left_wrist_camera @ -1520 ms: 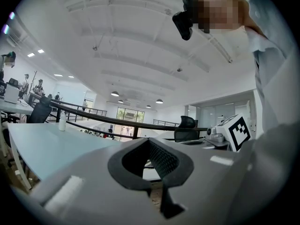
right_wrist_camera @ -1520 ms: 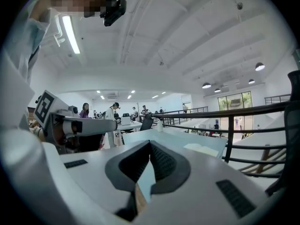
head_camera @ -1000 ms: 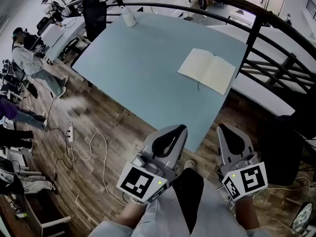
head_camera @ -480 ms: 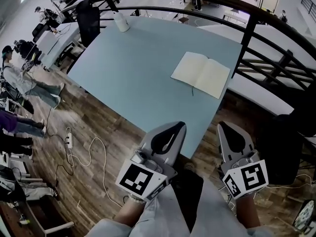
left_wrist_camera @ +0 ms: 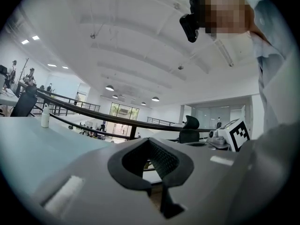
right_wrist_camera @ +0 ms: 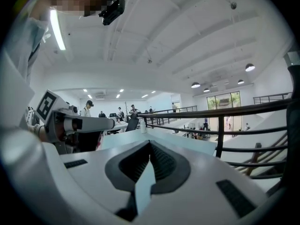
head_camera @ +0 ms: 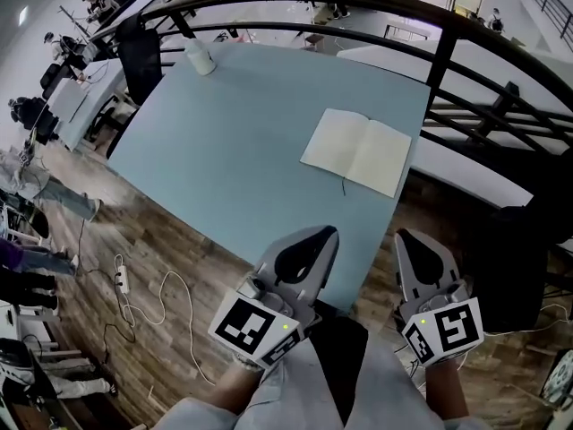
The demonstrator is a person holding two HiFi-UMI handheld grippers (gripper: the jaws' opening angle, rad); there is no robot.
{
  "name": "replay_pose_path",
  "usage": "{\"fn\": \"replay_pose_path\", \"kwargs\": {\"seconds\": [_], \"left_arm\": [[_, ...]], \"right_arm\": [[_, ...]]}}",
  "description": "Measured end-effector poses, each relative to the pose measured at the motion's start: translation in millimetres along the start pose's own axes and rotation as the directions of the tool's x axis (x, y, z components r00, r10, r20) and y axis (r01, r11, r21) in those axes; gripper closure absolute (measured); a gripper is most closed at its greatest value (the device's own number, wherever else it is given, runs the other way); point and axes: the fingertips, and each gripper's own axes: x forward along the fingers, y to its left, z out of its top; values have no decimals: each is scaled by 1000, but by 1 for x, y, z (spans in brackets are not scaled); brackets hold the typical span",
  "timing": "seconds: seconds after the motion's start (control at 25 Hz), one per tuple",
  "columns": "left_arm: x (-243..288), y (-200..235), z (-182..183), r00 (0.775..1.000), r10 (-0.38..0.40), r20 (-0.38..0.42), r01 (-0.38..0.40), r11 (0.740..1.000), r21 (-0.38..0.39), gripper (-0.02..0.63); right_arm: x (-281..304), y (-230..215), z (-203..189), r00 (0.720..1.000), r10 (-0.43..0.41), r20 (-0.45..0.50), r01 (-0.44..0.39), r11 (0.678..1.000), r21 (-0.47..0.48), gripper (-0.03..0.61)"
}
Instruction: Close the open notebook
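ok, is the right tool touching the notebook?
Apart. Head view: the right tool is shut and held off the table's near edge, with a clear gap to the open notebook.

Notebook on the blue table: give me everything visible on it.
The notebook lies open and flat, two blank cream pages up, split by a centre crease. It looks like paper; no cover shows. A thin dark ribbon trails from the crease's near end onto the table. It sits askew near the table's right edge, by the railing. Nothing rests on it.
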Motion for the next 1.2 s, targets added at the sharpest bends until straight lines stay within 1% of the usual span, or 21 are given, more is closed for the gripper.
{"fn": "replay_pose_path", "kwargs": {"seconds": [0.16, 0.36, 0.76, 0.92, 1.04, 1.12, 1.2], "left_arm": [[6, 27, -3, 999, -29, -17, 28, 999, -24, 611], [16, 57, -13, 995, -57, -80, 54, 998, -37, 609], [27, 107, -26, 978, -162, -133, 146, 981, -126, 609], [28, 120, -36, 963, -223, -153, 192, 962, -195, 610], [30, 124, -48, 943, -269, -197, 222, 948, -230, 609], [31, 126, -55, 933, -295, -205, 235, 933, -273, 609], [34, 126, -61, 927, -321, -196, 245, 911, -331, 609]], "right_arm": [[26, 1, -1, 999, -37, -21, 38, 999, 15, 577], [52, 3, -3, 995, -86, -43, 88, 996, 35, 577], [98, 14, -11, 980, -179, -84, 184, 980, 68, 577], [109, 23, -17, 970, -222, -103, 227, 973, 33, 577], [114, 28, -19, 966, -235, -105, 242, 968, 60, 577], [114, 29, -20, 961, -251, -112, 260, 963, 70, 577], [110, 31, -21, 955, -271, -121, 281, 957, 69, 577]]}}
